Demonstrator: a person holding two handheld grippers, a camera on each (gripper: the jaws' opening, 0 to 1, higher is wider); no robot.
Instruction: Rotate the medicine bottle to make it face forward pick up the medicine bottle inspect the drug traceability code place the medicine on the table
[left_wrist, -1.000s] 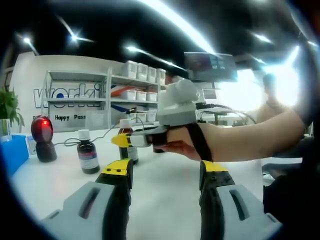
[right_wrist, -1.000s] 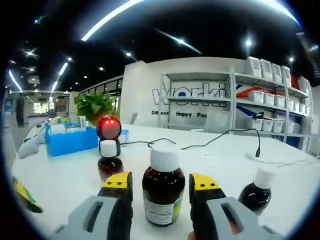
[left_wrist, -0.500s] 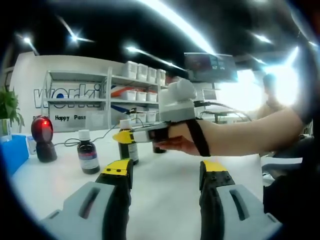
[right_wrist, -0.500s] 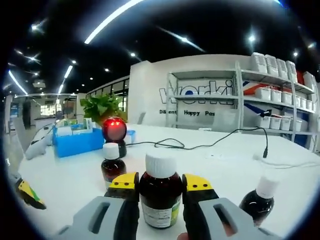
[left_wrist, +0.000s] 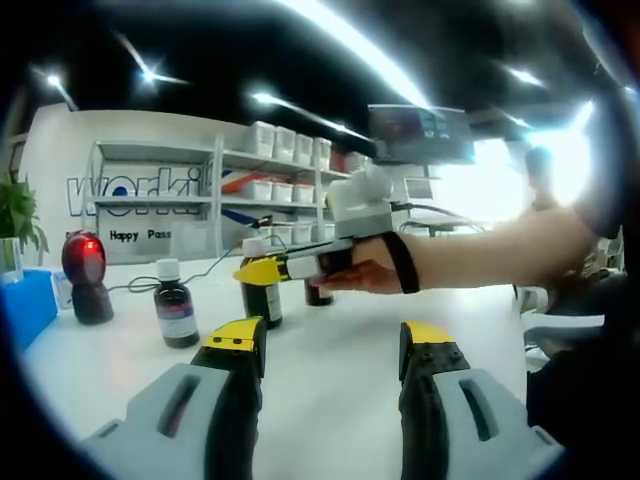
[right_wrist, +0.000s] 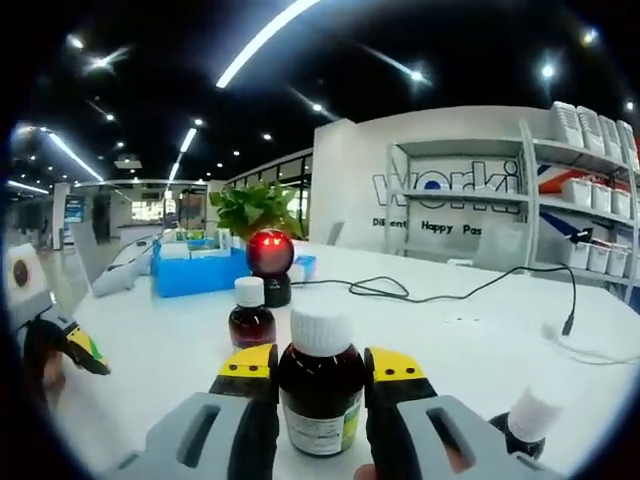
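Right gripper (right_wrist: 320, 365) was clamped on the brown medicine bottle (right_wrist: 320, 395), jaws pressed to both sides below the white cap, label facing the camera. My read: the grip was squared up for lifting the bottle toward the red-lit barcode scanner (right_wrist: 271, 262) for the traceability check. In the left gripper view the bottle (left_wrist: 260, 290) still looked at or near the white table (left_wrist: 330, 360); base contact was unclear.

Left gripper (left_wrist: 333, 350) hung empty with jaws apart, parked low and out of the way.

Against one second earlier: the jaws had closed from straddling to gripping. The right view had swung, so the second bottle (right_wrist: 251, 317) and scanner sat further right.
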